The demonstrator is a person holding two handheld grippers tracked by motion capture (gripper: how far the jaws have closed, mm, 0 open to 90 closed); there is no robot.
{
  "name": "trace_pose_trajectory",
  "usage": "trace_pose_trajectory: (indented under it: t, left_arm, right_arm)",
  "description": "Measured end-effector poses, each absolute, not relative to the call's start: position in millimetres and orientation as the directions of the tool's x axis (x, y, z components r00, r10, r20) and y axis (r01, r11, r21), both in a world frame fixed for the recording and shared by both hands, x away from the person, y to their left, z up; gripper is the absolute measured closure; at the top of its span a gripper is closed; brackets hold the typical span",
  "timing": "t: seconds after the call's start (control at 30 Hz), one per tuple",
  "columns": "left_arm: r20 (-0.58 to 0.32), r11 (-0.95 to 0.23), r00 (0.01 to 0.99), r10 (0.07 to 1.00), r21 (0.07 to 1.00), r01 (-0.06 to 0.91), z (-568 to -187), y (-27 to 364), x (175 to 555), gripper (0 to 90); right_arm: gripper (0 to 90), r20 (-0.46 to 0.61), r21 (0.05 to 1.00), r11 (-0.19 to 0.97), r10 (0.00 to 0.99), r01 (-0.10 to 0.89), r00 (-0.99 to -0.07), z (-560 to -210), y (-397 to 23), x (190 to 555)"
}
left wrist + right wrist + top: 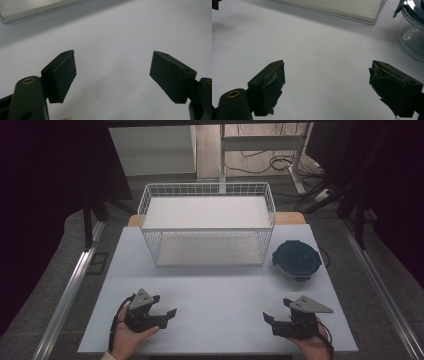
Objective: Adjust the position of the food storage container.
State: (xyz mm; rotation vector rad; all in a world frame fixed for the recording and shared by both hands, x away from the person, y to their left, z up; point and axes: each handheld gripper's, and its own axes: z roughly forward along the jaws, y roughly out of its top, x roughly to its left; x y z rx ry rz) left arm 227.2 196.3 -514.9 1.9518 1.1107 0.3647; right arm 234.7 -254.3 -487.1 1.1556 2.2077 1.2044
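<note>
Container (pixel 296 259), round, clear w/ dark clip lid, sits on table (pixel 215 295) just right of wire basket (pixel 207 222), ahead of right gripper (pixel 272 317) and a bit to its right, apart from it. Right jaws wide apart, nothing btwn. Left gripper (pixel 167 315) near front-left edge, well apart from container; jaws apart, empty.
</note>
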Motion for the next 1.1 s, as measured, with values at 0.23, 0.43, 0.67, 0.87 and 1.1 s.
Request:
trace_pose_trajectory:
  t: [0.23,0.43,0.67,0.87,1.1]
  left_arm:
    - [-0.135,-0.264,0.567,0.812,0.782,0.564,-515.5,196.0,226.6,20.5]
    - [-0.135,-0.264,0.568,0.812,0.783,0.564,-515.4,196.2,226.5,20.5]
    - [-0.145,-0.257,0.570,0.809,0.785,0.564,-514.9,197.1,226.4,20.5]
    - [-0.142,-0.252,0.566,0.812,0.789,0.560,-514.0,198.5,226.2,20.5]
    - [-0.139,-0.254,0.565,0.813,0.788,0.560,-514.3,198.7,227.0,20.5]
  right_arm:
    - [16.4,0.064,0.821,0.304,0.793,0.484,-0.606,-485.3,-254.0,234.0]
    - [19.4,0.064,0.817,0.316,0.782,0.483,-0.620,-484.0,-253.1,233.6]
    - [23.6,0.078,0.816,0.315,0.771,0.485,-0.632,-482.0,-254.2,233.9]
    - [24.0,0.083,0.817,0.308,0.773,0.487,-0.629,-481.0,-255.2,234.9]
    - [24.7,0.091,0.818,0.300,0.775,0.490,-0.625,-479.4,-257.0,236.5]
